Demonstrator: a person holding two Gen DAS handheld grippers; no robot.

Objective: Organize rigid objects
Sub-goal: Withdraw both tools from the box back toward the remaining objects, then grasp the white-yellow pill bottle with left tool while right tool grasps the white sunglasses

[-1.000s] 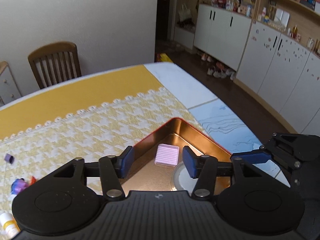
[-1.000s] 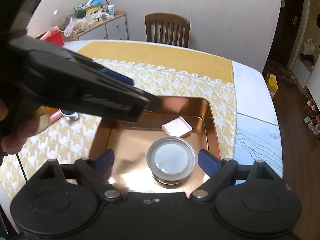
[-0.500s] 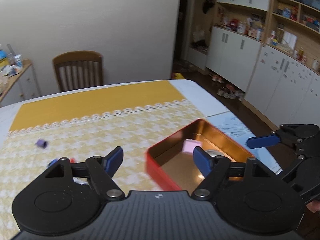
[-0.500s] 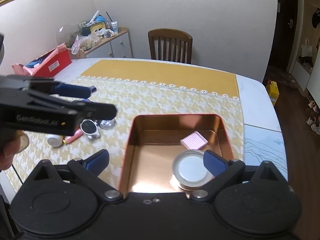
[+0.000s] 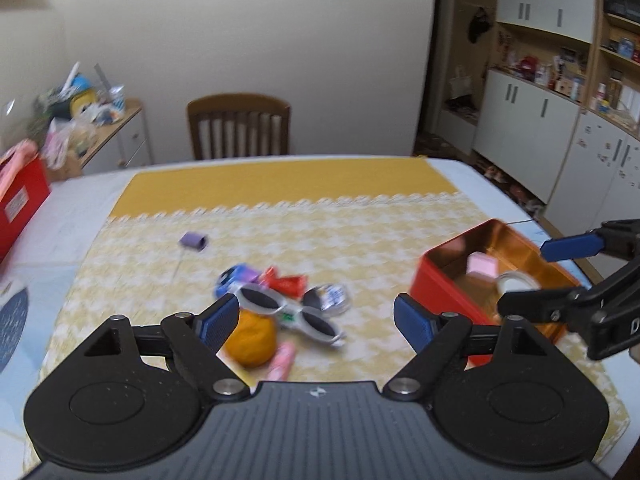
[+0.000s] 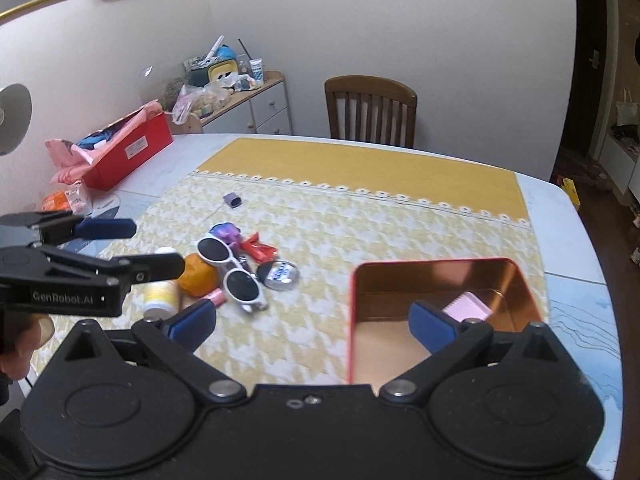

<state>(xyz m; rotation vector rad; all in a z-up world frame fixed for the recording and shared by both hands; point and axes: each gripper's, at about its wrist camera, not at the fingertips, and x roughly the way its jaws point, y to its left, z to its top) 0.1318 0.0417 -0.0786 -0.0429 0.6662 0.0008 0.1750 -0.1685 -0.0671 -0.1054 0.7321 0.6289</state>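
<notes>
A red tin (image 6: 440,276) with a copper inside sits on the yellow cloth at the right; it also shows in the left wrist view (image 5: 444,288). A pink ridged block (image 6: 468,306) lies in it, with a round lid (image 5: 514,280) beside it. A pile of small things lies left of the tin: white sunglasses (image 6: 230,266), an orange ball (image 6: 198,276), a round silver tin (image 6: 279,275), a red wrapper (image 6: 260,249). My left gripper (image 5: 316,320) is open and empty above the pile. My right gripper (image 6: 312,324) is open and empty by the tin's near edge.
A purple cap (image 6: 232,199) lies alone farther back on the cloth. A small white bottle (image 6: 160,296) and a pink tube (image 6: 214,298) lie by the ball. A red box (image 6: 128,152) stands at the table's left edge. A wooden chair (image 6: 370,110) stands behind the table.
My left gripper has swung left from over the tin to above the pile. My right gripper has pulled back and left from the tin. Both stay open.
</notes>
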